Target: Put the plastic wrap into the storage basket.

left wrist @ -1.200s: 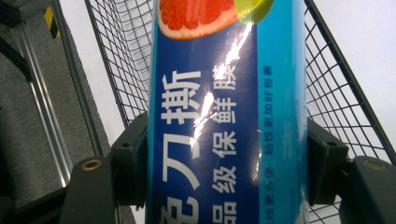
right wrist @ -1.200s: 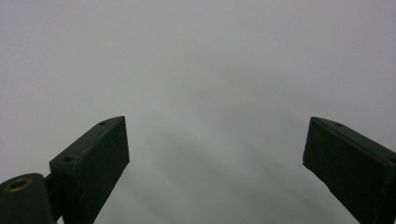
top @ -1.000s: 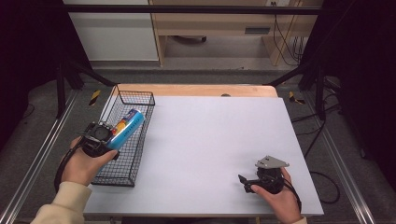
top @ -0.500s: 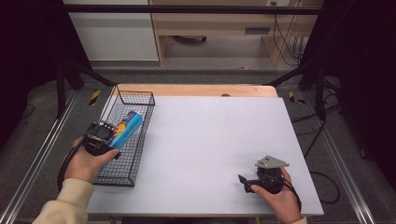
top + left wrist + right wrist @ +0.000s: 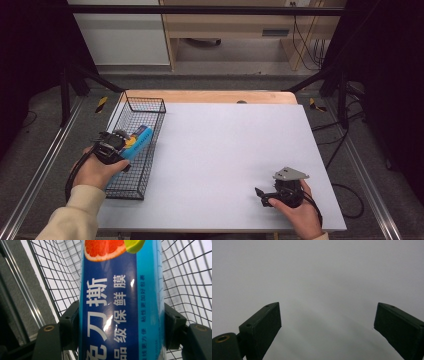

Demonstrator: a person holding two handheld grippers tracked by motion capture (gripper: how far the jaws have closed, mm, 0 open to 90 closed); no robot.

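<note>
Left jaws: clamped on both long sides of the cling film box (image 5: 121, 302), one jaw at the lower left and one at the lower right of the left gripper view, both pressed flat against the carton.
Left gripper (image 5: 116, 145): at the left of the high view, in the person's left hand (image 5: 95, 170), over the wire basket (image 5: 131, 190).
Box place: inside or just above the basket, slanting toward the upper right in the high view; whether it touches the mesh floor I cannot tell.
Box handling: a long blue carton with glossy print, probably light and fairly stiff, though the thin walls may dent under a hard squeeze and the shiny face may slip.
Where to hold: across the narrow width near mid-length, as now, so the ends do not swing.
Right jaws: spread wide apart, nothing between them, above bare table (image 5: 319, 277).
Right gripper (image 5: 262, 196): at the lower right of the high view, resting low near the table's near edge, well apart from the basket.
</note>
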